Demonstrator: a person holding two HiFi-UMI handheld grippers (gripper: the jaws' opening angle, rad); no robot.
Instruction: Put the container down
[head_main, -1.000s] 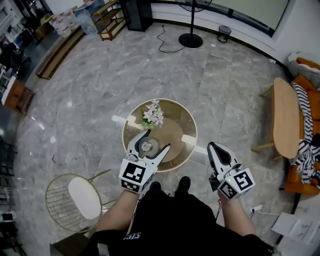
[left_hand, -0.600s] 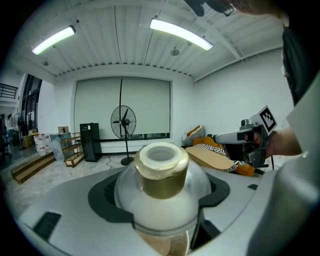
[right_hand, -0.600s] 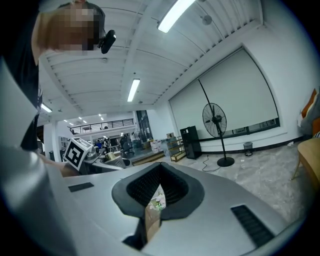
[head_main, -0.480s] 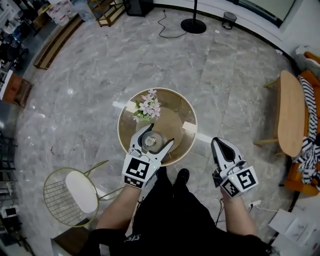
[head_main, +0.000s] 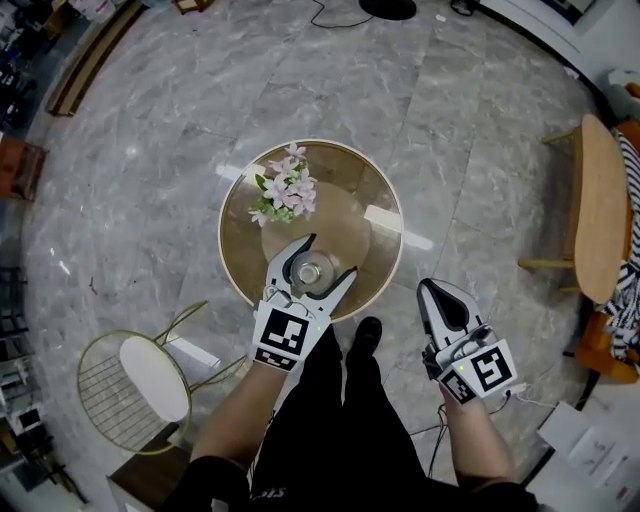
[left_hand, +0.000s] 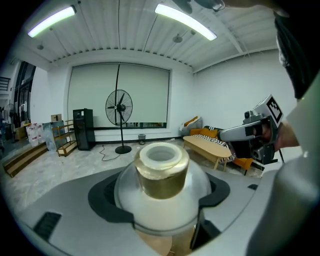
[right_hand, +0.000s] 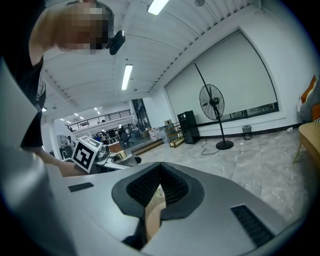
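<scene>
The container (head_main: 308, 272) is a round clear-glass jar with a gold neck (left_hand: 161, 175). My left gripper (head_main: 322, 262) is shut on the container's glass body and holds it upright over the near part of the round gold-rimmed table (head_main: 380, 200). Whether its base touches the tabletop is hidden. My right gripper (head_main: 434, 292) is shut with nothing in it, off the table's near right edge and over the floor. In the right gripper view, its dark pads (right_hand: 172, 187) meet, and the left gripper's marker cube (right_hand: 86, 152) shows at the left.
A bunch of pink and white flowers (head_main: 285, 192) stands on the far left of the table. A gold wire chair with a white seat (head_main: 140, 390) is at the near left. A long wooden bench (head_main: 597, 210) stands at the right. The person's shoes (head_main: 365, 335) are by the table's near edge.
The head view has tilted further down, so the table sits higher in the picture. The left gripper still holds the container over the table's near part. The right gripper stays shut beside the table.
</scene>
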